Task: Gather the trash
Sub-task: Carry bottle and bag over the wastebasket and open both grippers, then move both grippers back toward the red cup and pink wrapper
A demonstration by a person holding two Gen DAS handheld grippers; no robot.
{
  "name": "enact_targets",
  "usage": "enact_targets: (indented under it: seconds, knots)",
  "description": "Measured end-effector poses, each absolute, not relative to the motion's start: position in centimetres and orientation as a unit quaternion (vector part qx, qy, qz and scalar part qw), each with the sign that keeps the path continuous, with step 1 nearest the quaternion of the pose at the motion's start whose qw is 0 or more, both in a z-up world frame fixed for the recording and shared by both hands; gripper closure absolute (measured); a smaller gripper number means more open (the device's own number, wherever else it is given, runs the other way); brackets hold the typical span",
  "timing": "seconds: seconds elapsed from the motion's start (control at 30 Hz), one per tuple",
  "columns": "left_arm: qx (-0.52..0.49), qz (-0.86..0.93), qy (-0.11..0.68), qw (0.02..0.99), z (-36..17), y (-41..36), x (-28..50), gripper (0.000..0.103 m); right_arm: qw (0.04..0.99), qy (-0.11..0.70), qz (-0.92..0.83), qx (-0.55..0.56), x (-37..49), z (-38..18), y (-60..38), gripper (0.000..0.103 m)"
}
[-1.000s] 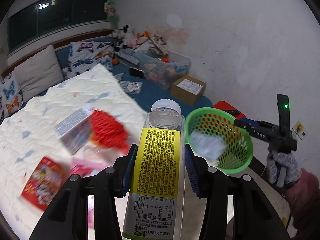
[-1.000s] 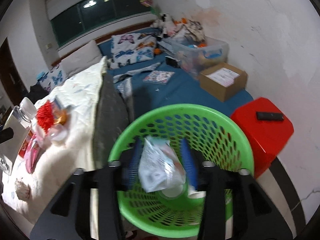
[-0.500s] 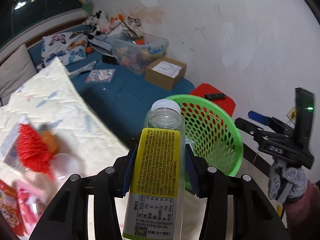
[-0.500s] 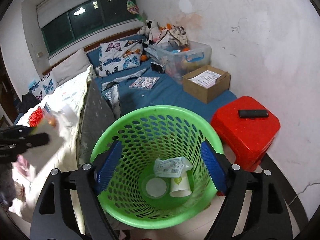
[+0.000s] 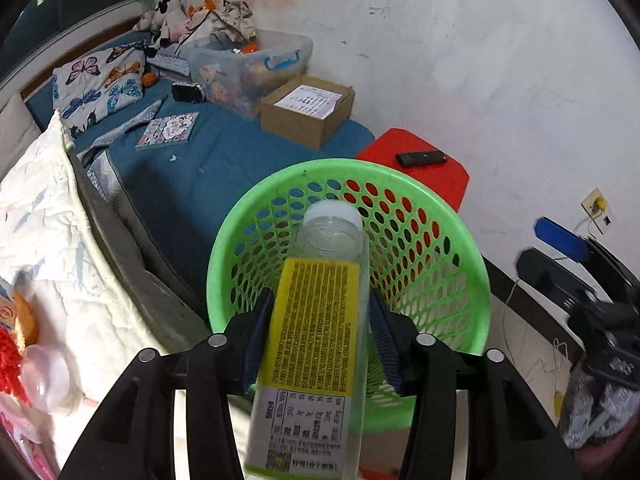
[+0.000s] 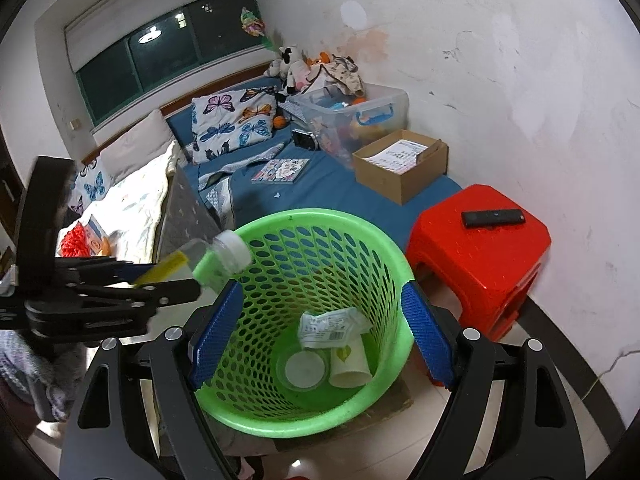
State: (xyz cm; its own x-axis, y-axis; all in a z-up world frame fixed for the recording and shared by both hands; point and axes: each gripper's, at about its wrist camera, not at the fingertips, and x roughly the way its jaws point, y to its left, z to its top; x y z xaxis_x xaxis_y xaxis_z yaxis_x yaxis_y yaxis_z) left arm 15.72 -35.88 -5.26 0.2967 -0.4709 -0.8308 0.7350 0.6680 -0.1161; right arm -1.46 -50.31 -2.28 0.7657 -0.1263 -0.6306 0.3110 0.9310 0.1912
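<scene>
L gripper clamps the bottle, cap over green basket rim; R gripper spread apart w/ nothing inside.

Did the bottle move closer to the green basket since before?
Yes. The bottle, clamped in the left gripper, has swung from above the bed to the green basket; its cap now pokes over the rim.

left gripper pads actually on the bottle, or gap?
Touching. In the left wrist view both blue pads of the left gripper press flat against the sides of the bottle, no gap showing, with the bottle held over the green basket.
</scene>
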Motion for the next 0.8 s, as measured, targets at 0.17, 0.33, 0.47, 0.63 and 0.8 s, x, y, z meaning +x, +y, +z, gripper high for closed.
enact_targets:
  seconds: [0.17,0.33,0.47,0.63,0.8]
  knots:
    - [0.138,-0.385,0.441,0.799,-4.5,-35.6,15.2,0.04,0.929,0.318,-0.115,0.147,-2.0,-2.1,-50.2,0.022]
    - [0.132,-0.373,0.422,0.815,-2.6,-33.3,14.4,0.04,0.932,0.314,-0.104,0.146,-2.3,-1.5,-49.2,0.022]
    - [0.11,-0.36,0.412,0.83,-0.7,-29.9,13.8,0.04,0.938,0.304,-0.087,0.14,-2.3,-0.5,-47.7,0.019]
    - [0.084,-0.339,0.395,0.85,1.2,-25.4,12.9,0.04,0.943,0.3,-0.058,0.132,-1.9,0.5,-45.2,0.017]
    - [0.069,-0.306,0.384,0.868,2.2,-20.4,12.0,0.04,0.946,0.299,-0.027,0.122,-1.1,1.2,-42.6,0.017]
